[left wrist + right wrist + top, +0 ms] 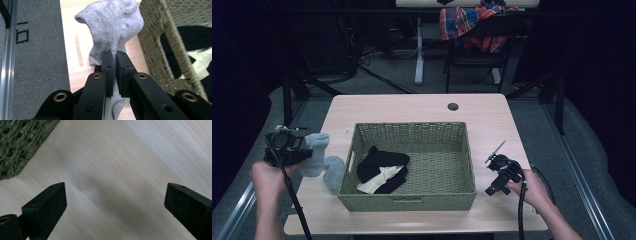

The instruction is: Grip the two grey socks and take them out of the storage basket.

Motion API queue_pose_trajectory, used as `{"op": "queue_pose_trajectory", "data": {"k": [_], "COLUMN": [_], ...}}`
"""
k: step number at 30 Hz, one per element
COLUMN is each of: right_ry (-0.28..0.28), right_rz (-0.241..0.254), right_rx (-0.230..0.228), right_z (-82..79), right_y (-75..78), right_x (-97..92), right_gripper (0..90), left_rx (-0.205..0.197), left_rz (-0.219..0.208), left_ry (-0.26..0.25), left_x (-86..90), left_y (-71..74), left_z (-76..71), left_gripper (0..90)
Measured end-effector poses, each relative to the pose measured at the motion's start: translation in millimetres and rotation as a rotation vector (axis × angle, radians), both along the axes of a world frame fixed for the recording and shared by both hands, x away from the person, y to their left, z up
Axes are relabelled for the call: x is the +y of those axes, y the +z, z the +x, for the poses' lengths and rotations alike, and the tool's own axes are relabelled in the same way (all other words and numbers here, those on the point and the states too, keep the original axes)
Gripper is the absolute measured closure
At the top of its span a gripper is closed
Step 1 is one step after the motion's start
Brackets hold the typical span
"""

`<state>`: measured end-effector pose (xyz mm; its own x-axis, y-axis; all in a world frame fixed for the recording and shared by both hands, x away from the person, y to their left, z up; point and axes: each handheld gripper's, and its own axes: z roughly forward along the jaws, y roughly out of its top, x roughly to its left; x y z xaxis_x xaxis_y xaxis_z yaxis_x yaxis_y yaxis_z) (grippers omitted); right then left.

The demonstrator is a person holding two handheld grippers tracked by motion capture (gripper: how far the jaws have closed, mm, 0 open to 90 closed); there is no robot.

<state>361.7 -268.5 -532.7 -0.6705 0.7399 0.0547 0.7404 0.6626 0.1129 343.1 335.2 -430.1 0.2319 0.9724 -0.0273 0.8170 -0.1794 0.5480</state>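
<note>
One rectangular green woven wicker basket (412, 134) between the two grippers, holding one black-and-cream sock pair (382, 171), one grey knitted sock (112, 27) pinched in left gripper (113, 58) just beside basket wall, right gripper (115, 202) spread over light wooden table (120, 157).

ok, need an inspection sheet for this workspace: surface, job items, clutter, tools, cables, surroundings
Surface: light wooden table, round grommet hole near its far edge.
Job items: grey sock at the table's left edge, beside the woven basket; black and cream garment lies inside the basket.
Clutter: nothing seen.
Tools: left tool shut on the grey sock, fabric pinched between its jaws; right tool open, above bare table to the right of the basket, holding nothing.
Cables: black cable trails from the right tool; loose cables on the floor beyond the table.
Surroundings: plaid cloth draped over a chair, grey carpet, dark curtains.
</note>
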Motion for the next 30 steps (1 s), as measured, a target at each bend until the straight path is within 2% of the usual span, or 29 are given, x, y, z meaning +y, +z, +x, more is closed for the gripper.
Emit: {"op": "queue_pose_trajectory", "data": {"k": [8, 9, 13, 14, 17, 18, 19, 20, 21, 23, 26, 29, 30], "right_ry": [0.009, 0.011, -0.007, 0.008, 0.014, -0.019, -0.019, 0.004, 0.025, 0.013, 0.007, 0.012, 0.011], "right_rz": [-0.003, -0.004, 0.014, 0.0, -0.002, 0.028, 0.028, 0.002, -0.019, -0.009, -0.004, -0.008, -0.009], "right_rx": [0.011, 0.012, 0.002, 0.013, 0.019, -0.001, -0.001, 0.009, 0.022, 0.017, 0.012, 0.017, 0.018], "right_z": [1.0, 1.0, -0.1, 0.6, 0.7, -1.3, -1.3, 0.3, 1.7, 0.9, 0.4, 0.9, 0.9], "right_y": [-0.2, -0.1, -1.8, -0.3, 0.1, -2.9, -2.9, -1.0, 0.8, -0.3, -0.6, -0.4, -0.7], "right_x": [0.1, 0.0, 0.4, 0.2, 0.4, 1.0, 1.0, 0.3, -0.2, -0.2, 0.0, -0.3, -0.5], "right_gripper": [3.8, 3.8, 3.8, 3.8, 3.8, 3.8, 3.8, 3.8, 3.8, 3.8, 3.8, 3.8, 3.8], "left_rx": [0.04, 0.064, 0.092, 0.102, 0.136, 0.155, 0.155, 0.176, 0.176, 0.199, 0.216, 0.241, 0.254], "left_rz": [0.006, 0.007, 0.006, 0.004, 0.006, -0.001, -0.001, -0.009, -0.009, -0.002, -0.014, -0.018, -0.03], "left_ry": [-0.001, -0.003, -0.007, -0.006, -0.013, -0.012, -0.012, -0.014, -0.014, -0.015, -0.014, -0.007, -0.015], "left_x": [1.2, 1.3, 0.3, -0.5, -1.1, -0.1, -0.1, 0.7, 0.7, 0.6, 2.1, 4.3, 5.6], "left_y": [-18.0, -24.1, -34.0, -37.6, -47.5, -53.0, -53.0, -58.5, -58.5, -68.1, -71.9, -72.2, -70.8], "left_z": [6.1, 8.0, 11.4, 12.6, 16.1, 18.5, 18.5, 21.1, 21.1, 24.3, 25.7, 25.6, 25.1], "left_gripper": [85.9, 85.9, 86.0, 85.9, 85.9, 85.9, 85.9, 85.9, 85.8, 85.4, 83.4, 74.4, 62.3]}}
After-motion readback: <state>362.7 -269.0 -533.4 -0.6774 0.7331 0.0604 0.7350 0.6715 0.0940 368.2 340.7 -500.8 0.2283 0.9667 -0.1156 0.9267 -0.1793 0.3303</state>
